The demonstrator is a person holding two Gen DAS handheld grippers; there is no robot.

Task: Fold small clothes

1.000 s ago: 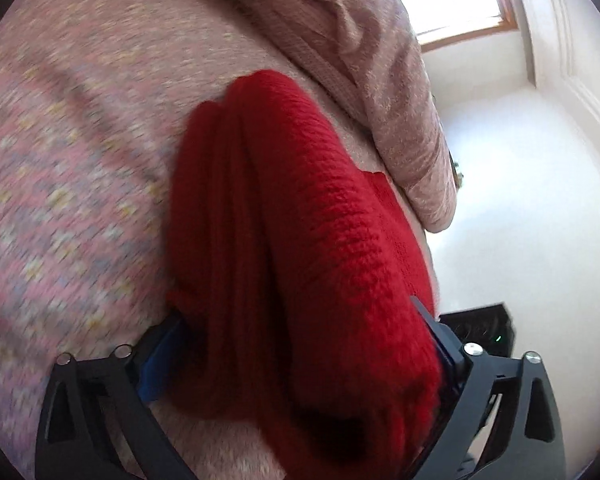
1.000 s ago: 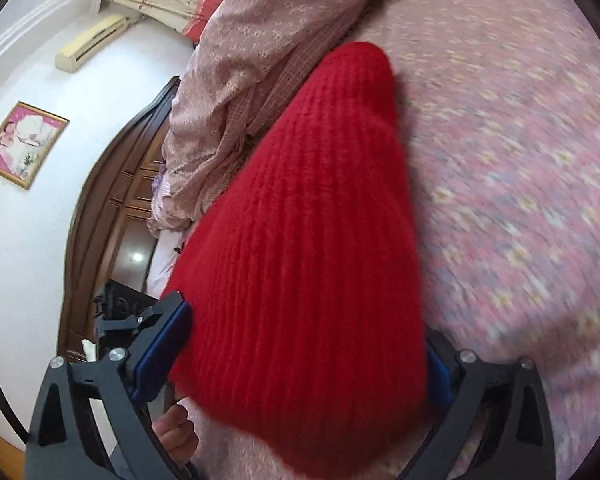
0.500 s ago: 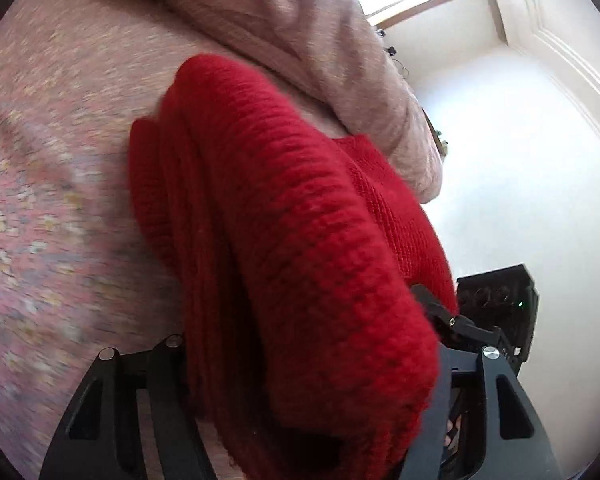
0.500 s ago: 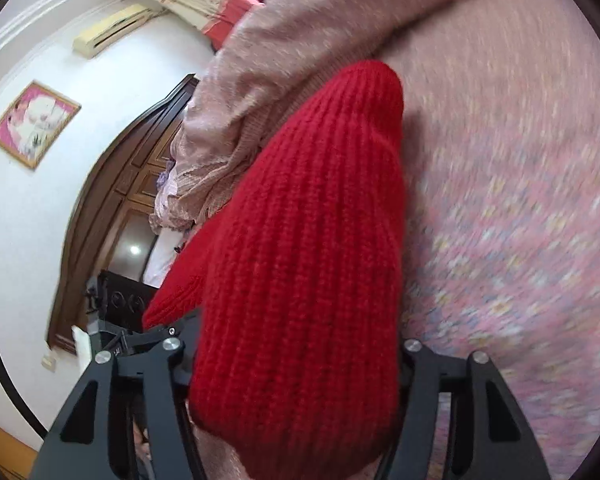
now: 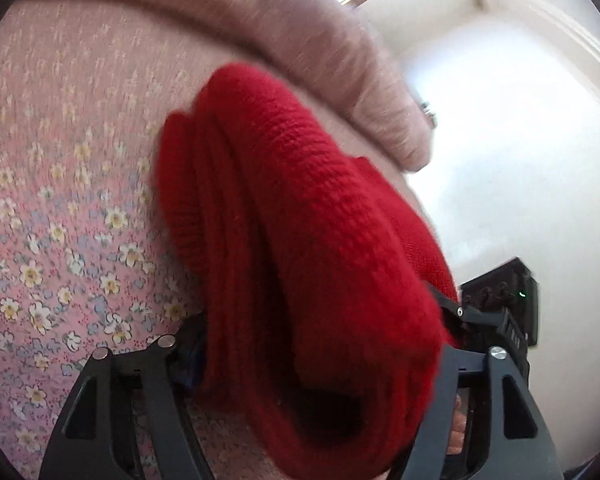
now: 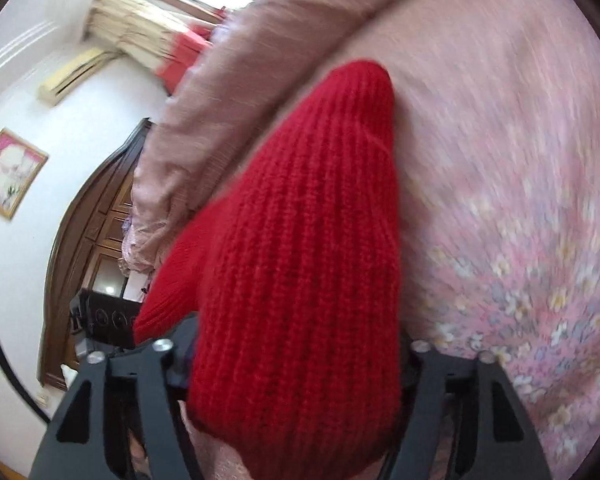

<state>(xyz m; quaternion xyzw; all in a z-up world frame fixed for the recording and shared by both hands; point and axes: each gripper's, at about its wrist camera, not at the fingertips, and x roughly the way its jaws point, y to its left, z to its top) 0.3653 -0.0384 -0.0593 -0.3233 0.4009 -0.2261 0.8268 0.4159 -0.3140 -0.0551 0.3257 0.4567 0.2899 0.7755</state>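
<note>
Red knit: the red knitted garment (image 5: 324, 248) is folded into a thick bundle. It lies over the flowery bed cover (image 5: 60, 216), and its near end sits in both tools.
Left tool: the left tool (image 5: 312, 364) has its jaws partway apart. They have just been opening a bit. Thick folds fill the gap and look pinched between the pads.
Right tool: the right tool (image 6: 296, 364) is the same. Its jaws have just been opening a bit, with the bundle squeezed between them.
Nearby: a pink blanket (image 6: 236, 92) is bunched up just behind the far tip of the garment.
Slip risk: I think the wool could slide out if the jaws loosen more, because it is soft and fat.
Unfold risk: the layers could fall open if one tool lets go first or pulls sideways.
Snag risk: the far tip could catch on the blanket if the bundle is pushed that way.
Blur: the bed looks smeared, so a fast move may shake the fold loose.
</note>
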